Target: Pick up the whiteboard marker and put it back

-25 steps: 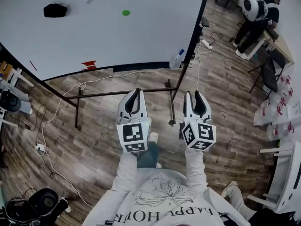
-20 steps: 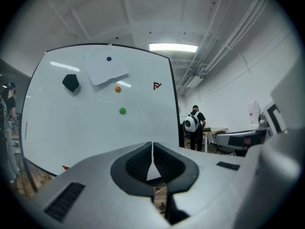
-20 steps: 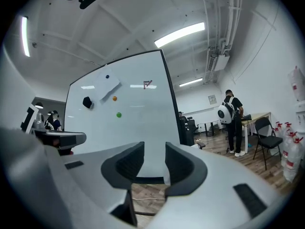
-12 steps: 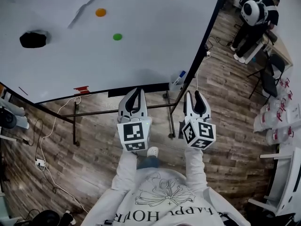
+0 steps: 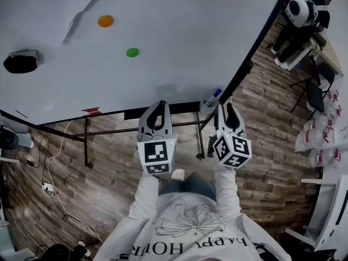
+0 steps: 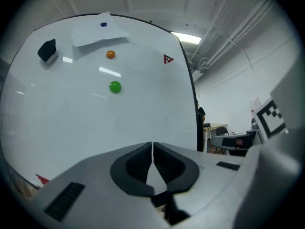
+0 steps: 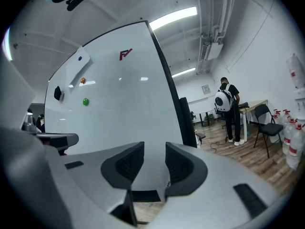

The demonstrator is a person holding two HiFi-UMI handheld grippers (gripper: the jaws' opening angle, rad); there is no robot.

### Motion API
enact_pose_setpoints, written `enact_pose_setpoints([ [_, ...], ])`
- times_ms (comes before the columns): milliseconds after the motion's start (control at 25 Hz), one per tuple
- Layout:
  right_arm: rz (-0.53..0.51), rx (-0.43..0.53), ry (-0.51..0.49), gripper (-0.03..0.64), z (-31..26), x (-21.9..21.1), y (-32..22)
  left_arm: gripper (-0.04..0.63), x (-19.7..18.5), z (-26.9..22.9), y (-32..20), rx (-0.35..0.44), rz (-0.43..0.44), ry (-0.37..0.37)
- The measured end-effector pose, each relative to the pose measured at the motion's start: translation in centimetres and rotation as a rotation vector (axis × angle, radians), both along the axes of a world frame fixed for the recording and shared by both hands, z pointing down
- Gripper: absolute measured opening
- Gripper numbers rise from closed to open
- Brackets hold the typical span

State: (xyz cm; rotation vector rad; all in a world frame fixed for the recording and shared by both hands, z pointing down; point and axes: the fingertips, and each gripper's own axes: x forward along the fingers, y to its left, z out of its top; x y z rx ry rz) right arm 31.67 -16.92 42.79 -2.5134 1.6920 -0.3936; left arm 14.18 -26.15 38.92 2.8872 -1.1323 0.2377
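Head view is showing the blue-capped whiteboard marker (image 5: 212,97) lying at the white whiteboard's (image 5: 163,48) lower right corner, just ahead of the right tongs (image 5: 227,109), which are gaping empty. The left tongs (image 5: 156,104) are pressing together on nothing. The pale sweatshirt (image 5: 190,230) is displaying "HAPPY".

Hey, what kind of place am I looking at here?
Probably a lab-style office or workshop room: a large whiteboard on a stand with magnets on it, a desk and chair where a person stands, and exposed pipes on the ceiling.
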Motion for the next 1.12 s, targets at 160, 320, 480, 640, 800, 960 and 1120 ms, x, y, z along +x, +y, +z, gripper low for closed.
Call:
enact_pose_setpoints([
  [160, -0.007, -0.040, -0.031, 0.123, 2.1, 1.5, -1.7, 0.012, 1.0, 1.5, -1.3, -0.031, -0.017, -0.022],
  [320, -0.023, -0.069, -0.063, 0.123, 3.8, 2.9, -3.1, 0.012, 1.8, 2.8, -2.2, -0.063, -0.042, -0.034],
  [480, -0.035, -0.099, -0.090, 0.123, 5.7, 4.3, -4.3, 0.012, 2.7, 3.9, -2.9, -0.086, -0.064, -0.044],
  [640, -0.053, -0.130, -0.135, 0.123, 7.8, 5.5, -5.3, 0.012, 3.4, 5.2, -3.4, -0.106, -0.085, -0.058],
  [800, -0.065, -0.159, -0.181, 0.123, 10.0, 6.1, -6.1, 0.012, 3.5, 6.3, -3.6, -0.127, -0.109, -0.075],
  [960, -0.069, -0.176, -0.205, 0.123, 11.4, 6.7, -6.5, 0.012, 3.5, 6.8, -3.7, -0.133, -0.126, -0.091],
  [1120, -0.088, -0.188, -0.219, 0.123, 12.2, 7.0, -7.1, 0.012, 3.3, 7.1, -3.9, -0.139, -0.147, -0.098],
])
